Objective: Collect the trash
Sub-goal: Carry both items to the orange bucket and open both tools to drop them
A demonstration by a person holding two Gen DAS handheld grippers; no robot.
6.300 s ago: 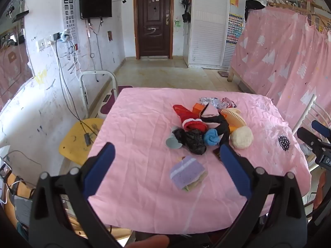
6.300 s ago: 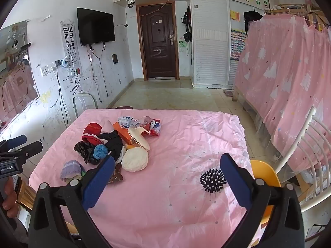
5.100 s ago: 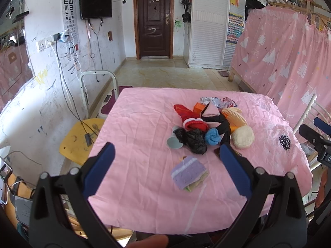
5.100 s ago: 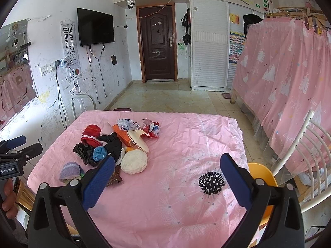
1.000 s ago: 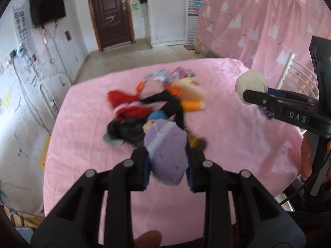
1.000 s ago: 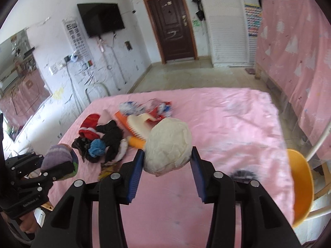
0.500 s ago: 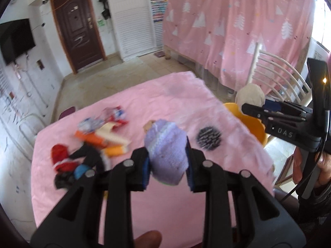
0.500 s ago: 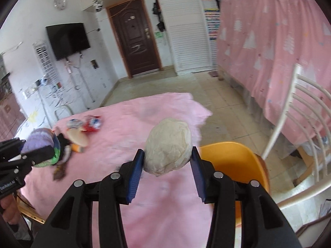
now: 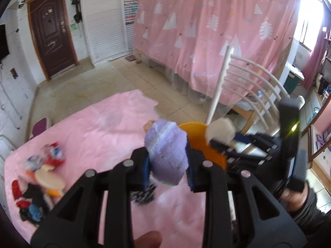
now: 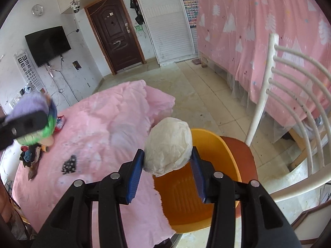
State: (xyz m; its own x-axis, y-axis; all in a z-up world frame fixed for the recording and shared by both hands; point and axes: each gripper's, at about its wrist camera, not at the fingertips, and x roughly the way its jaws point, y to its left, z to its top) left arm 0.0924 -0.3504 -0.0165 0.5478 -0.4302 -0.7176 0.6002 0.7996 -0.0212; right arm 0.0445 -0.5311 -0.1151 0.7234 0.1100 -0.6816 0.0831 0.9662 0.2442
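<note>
Purple knit bundle (image 9: 166, 150) upright; jaws clamped.

Knitted purple cloth (image 9: 166, 152); crumpled white paper ball (image 10: 168, 145); glossy orange plastic bin (image 10: 198, 188); wrinkled pink tablecloth (image 10: 99, 136).

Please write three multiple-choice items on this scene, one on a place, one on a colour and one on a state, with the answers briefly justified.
1. Where is the orange bin?
A. On the white chair's seat beside the table
B. In the middle of the pink tablecloth
C. On the floor by the door

2. What colour is the knitted bundle in the left tool?
A. Red
B. Lilac
C. Black

3. What is the state of the right tool?
A. Open and empty
B. Shut with nothing in it
C. Shut on the white wad

Answers:
1 A, the bin sits on the brown seat, just past the tablecloth's edge.
2 B, the knit between the blue pads is pale purple.
3 C, both pads press on the wad's sides.
</note>
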